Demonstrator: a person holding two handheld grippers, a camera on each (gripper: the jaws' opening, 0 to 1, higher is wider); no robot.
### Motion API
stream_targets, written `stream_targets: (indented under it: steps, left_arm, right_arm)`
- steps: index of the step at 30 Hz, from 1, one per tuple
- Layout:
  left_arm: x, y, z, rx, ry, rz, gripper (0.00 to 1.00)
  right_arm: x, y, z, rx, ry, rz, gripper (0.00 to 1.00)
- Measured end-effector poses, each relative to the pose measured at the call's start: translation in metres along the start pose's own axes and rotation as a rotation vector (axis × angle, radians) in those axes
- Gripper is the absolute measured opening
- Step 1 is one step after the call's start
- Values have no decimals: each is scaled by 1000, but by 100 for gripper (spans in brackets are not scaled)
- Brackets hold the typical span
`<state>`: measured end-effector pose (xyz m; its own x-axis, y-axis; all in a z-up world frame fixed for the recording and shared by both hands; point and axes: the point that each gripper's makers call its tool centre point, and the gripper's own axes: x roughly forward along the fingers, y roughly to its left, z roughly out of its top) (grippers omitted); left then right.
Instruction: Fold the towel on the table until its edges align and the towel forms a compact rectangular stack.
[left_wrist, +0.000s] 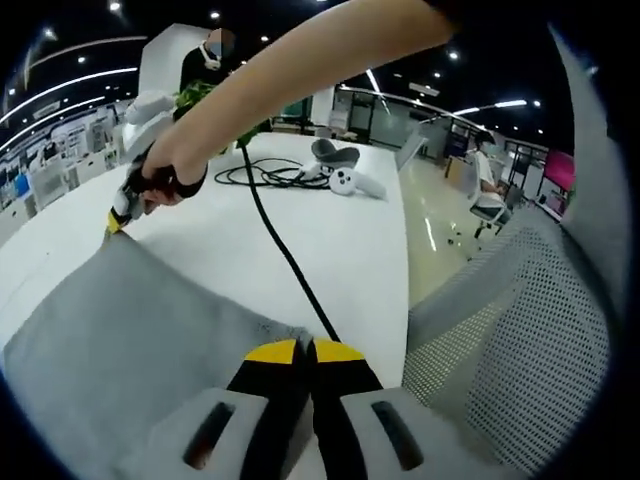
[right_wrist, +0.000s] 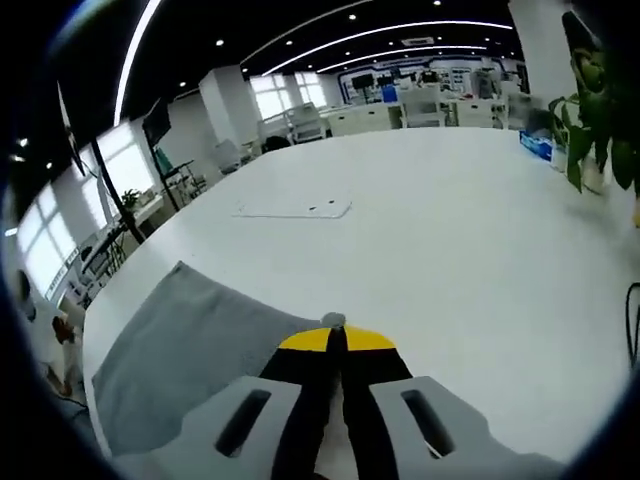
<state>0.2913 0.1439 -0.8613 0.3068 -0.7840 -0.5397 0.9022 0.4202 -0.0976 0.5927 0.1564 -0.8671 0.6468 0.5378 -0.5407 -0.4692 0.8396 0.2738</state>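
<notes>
Clearly the work is at an early fold, as I judge it: the grey towel (left_wrist: 130, 330) lies spread on the white counter (left_wrist: 340, 240), mostly flat, with no compact stack yet. In the left gripper view the left tongs (left_wrist: 305, 352) have their yellow-tipped jaws pressed together on the near edge of the towel, at one corner, close to the counter edge. In the same view the right tongs (left_wrist: 117, 222), held in a person's hand (left_wrist: 165, 170), grip the far corner of the same towel, which is lifted a little there. In the right gripper view the right tongs (right_wrist: 336, 340) are also closed, with a small bit of grey cloth showing at the tips, and the towel (right_wrist: 190, 350) runs away to the left along the counter (right_wrist: 450, 230). The next move, I think, calls for carrying both held corners together across the cloth to the opposite edge, keeping them level so that the edges meet evenly, and keeping the towel on the counter. A black cable (left_wrist: 285, 255) lies just beside the towel and could be dragged. An office chair (left_wrist: 520, 340) stands close by the counter edge. I see no container on the counter; smaller things are a white controller (left_wrist: 345, 182) and a flat white sheet (right_wrist: 293, 209).
</notes>
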Motion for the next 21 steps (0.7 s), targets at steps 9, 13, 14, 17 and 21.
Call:
stream_targets:
  steps: [9,13,14,17,21]
  left_arm:
    - [-19,-2,6,21,-24,13,3]
    - [-27,-2,13,10,-46,36,3]
    - [-28,-1,14,9,-50,41,3]
    - [-34,0,15,-7,-53,47,4]
    - [-44,4,17,-12,-61,70,3]
  right_arm:
    - [-4,18,20,36,-38,27,0]
    - [-5,23,28,57,-54,34,0]
    - [-5,25,32,61,-57,37,0]
    - [-7,27,37,65,-67,30,0]
    - [-9,30,40,94,-85,35,0]
